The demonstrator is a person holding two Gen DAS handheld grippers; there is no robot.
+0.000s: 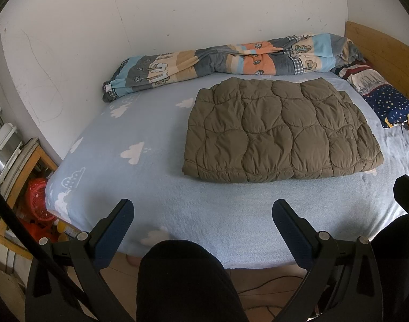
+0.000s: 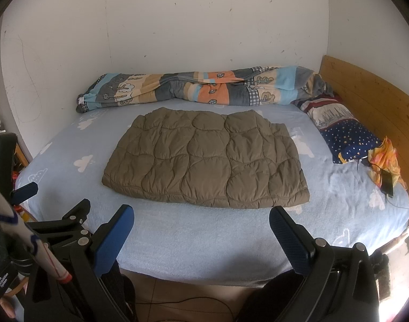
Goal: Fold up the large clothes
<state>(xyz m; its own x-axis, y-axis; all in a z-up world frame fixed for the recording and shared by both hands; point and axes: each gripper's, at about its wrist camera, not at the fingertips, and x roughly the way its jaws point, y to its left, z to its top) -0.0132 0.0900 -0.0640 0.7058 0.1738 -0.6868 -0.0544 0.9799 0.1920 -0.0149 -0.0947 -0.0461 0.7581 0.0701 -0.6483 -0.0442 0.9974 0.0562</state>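
Through the left wrist camera we see our left gripper (image 1: pixel 203 209) spread wide with nothing between its blue-padded fingers (image 1: pixel 112 237), hovering over the near edge of the bed (image 1: pixel 156 187). The olive quilted jacket (image 1: pixel 281 131) lies folded into a flat rectangle on the cloud-print sheet, well apart from the fingers. A rolled patterned duvet (image 1: pixel 226 59) runs along the wall behind it.

Through the right wrist camera, our right gripper (image 2: pixel 201 216) is likewise wide open and empty, near the jacket's (image 2: pixel 207 158) front hem. A starry pillow (image 2: pixel 346 139) sits by the wooden headboard (image 2: pixel 370 99), with a phone (image 2: pixel 387 183) just beside it.
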